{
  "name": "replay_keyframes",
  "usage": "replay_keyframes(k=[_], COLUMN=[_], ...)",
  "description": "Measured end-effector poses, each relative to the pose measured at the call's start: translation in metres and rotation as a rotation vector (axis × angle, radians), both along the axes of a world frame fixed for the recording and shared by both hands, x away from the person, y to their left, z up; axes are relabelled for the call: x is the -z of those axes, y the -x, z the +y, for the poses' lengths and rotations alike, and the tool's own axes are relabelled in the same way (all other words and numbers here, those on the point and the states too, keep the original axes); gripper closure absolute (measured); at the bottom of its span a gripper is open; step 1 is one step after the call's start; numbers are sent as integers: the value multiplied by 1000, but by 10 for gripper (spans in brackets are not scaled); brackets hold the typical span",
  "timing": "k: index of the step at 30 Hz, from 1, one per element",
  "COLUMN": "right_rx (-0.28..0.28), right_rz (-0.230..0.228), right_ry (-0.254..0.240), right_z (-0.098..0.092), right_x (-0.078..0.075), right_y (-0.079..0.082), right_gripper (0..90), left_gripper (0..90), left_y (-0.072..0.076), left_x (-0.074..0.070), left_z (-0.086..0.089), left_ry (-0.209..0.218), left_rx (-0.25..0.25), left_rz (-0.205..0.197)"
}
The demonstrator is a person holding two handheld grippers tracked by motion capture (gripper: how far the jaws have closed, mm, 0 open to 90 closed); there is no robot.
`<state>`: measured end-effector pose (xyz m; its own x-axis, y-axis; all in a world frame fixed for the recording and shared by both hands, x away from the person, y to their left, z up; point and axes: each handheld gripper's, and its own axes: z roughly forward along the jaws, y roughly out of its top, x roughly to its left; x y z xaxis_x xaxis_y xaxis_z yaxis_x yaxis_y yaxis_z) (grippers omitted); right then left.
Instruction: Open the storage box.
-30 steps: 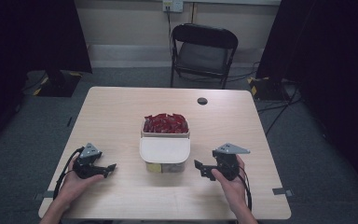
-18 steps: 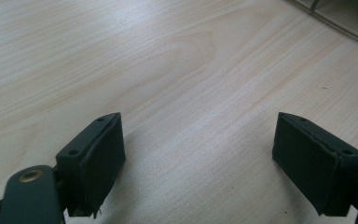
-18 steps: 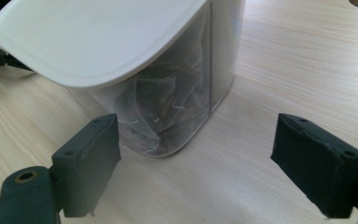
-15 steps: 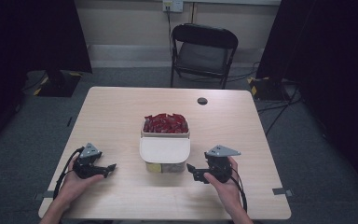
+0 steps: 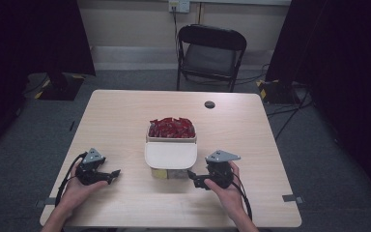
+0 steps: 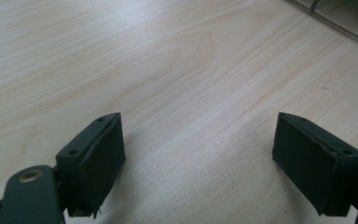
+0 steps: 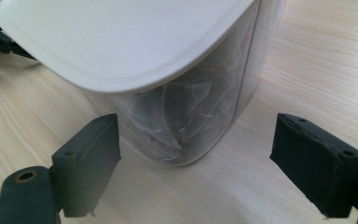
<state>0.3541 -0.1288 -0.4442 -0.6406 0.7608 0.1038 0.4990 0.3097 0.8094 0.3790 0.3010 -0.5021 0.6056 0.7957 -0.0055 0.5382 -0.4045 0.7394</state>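
Early stage: the lidded clear container (image 5: pixel 170 161), apparently holding pale sachets, stands mid-table toward the near edge, untouched, as the right gripper (image 5: pixel 199 180), jaws apart, nears its corner and the left gripper (image 5: pixel 111 175), equally open and empty, rests near the table's (image 5: pixel 251 145) near-left corner.

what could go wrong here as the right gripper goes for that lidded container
1. The right gripper comes in low, jaws open, at a corner of the clear container; closing on the rounded corner could let it slip or skid over the table.
2. The white lid overhangs the jaws and might be knocked off.
3. A shove could push it into the box of red packets right behind.
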Motion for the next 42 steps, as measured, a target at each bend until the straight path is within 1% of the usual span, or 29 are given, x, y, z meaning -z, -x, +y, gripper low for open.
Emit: replay_keyframes(k=[7,9,11,20,33,42], right_rx=[-3,6,0,-18,-25,-41], right_rz=[1,0,5,-8,-1,-2], right_ry=[1,-9,-17,-29,-33,-46], right_z=[2,2,2,5,6,7], right_x=[1,0,-1,-6,-7,-11], right_y=[-3,-5,-7,-7,-9,-10], right_gripper=[149,149,143,142,135,135], left_gripper=[163,163,163,163,163,163], left_y=[0,0,0,0,0,0], left_x=[0,0,0,0,0,0], left_z=[0,0,0,0,0,0], left_ry=[0,0,0,0,1,0], left_rx=[0,-1,0,0,-1,0], left_rz=[0,0,0,0,0,0])
